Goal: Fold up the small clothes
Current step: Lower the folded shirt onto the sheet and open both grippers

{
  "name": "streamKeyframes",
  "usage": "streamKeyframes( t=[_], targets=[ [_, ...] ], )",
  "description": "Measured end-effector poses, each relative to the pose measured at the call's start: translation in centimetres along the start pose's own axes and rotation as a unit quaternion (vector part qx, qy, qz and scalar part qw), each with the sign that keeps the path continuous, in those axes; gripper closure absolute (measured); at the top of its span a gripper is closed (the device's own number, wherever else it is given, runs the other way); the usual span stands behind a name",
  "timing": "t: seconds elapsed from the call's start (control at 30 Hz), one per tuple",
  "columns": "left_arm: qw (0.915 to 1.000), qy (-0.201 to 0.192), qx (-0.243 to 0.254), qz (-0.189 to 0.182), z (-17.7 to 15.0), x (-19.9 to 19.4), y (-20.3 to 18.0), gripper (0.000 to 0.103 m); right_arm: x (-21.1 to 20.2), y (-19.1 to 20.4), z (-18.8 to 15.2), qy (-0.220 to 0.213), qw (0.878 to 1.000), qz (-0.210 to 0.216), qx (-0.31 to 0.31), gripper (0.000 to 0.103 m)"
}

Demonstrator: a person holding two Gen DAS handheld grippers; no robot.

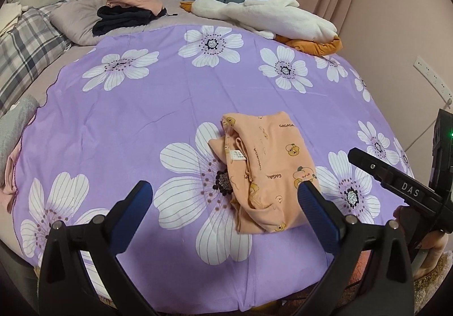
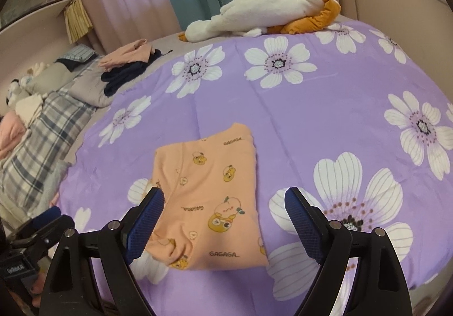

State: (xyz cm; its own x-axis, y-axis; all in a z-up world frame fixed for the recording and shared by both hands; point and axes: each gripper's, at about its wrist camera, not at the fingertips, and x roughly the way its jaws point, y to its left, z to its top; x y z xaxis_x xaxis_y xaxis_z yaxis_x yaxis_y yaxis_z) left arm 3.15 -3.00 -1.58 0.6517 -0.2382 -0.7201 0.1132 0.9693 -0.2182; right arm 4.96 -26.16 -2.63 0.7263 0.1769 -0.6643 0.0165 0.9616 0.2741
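Left gripper (image 1: 225,197): it is hovering over the near edge of the bed, left of the garment, and its jaws are standing wide open with nothing between them.
Left jaws, contact: the right pad (image 1: 317,217) is showing in front of the garment's near corner, but I cannot tell if it is touching the cloth; nothing is gripped.
Garment (image 2: 209,191): the small peach garment with cartoon prints is lying folded into a compact rectangle on the purple sheet (image 1: 127,118), between the two grippers and near the bed's front edge.
Step in hand: the fold is looking finished and both grippers are staying clear of it.
How to do it well: the open edges with the label (image 1: 237,155) are sitting a little loose on the left side, so it is worth pressing them flat gently and not dragging the top layer.
Right gripper (image 2: 223,205): it is hanging above the garment's near half, jaws also well open and empty.
Right jaws, contact: the left pad (image 2: 147,219) is showing over the garment's left edge, but no pad is pinching the cloth.
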Motion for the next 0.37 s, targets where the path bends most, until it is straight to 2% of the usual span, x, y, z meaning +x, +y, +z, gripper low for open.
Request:
streamKeyframes(
  t=[0.23, 0.37],
  targets=[
    [0.9999, -0.008, -0.005, -0.002, -0.1, -0.5, -0.1, 0.001, -0.1, 0.7, -0.2, -0.001, 1.000, -0.004, -0.011, 0.016],
    [0.9997, -0.014, -0.010, -0.018, -0.2, -0.8, -0.1, 0.001, -0.3, 1.1, -0.3, -0.010, 1.000, -0.017, -0.018, 0.016]
  ],
)
